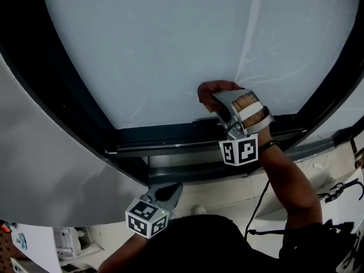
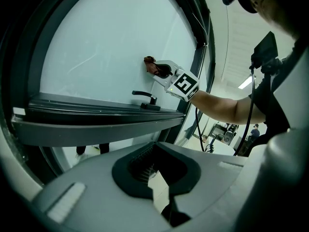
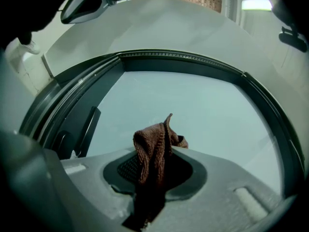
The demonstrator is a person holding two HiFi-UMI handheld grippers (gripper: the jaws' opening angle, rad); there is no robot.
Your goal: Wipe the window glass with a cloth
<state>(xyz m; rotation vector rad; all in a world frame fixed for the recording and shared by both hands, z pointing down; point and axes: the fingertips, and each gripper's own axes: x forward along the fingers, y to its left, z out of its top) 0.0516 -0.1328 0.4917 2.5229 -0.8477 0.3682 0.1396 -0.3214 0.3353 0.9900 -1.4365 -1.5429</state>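
Observation:
The window glass (image 1: 170,50) is a wide pale pane in a dark frame (image 1: 170,136). My right gripper (image 1: 218,100) is shut on a brown cloth (image 1: 210,89) and holds it against the glass low on the pane, just above the bottom frame. In the right gripper view the cloth (image 3: 153,149) stands up bunched between the jaws, with the glass (image 3: 207,110) right behind it. My left gripper (image 1: 169,193) hangs below the frame, shut and holding nothing. The left gripper view shows the right gripper (image 2: 163,72) and cloth (image 2: 150,65) on the glass (image 2: 101,47).
A black window handle (image 2: 145,98) sits on the lower frame, left of the cloth. A grey curved panel (image 1: 51,169) borders the window on the left. A black cable (image 1: 259,201) hangs under my right arm. Equipment (image 2: 226,132) and a person (image 2: 254,129) stand far off.

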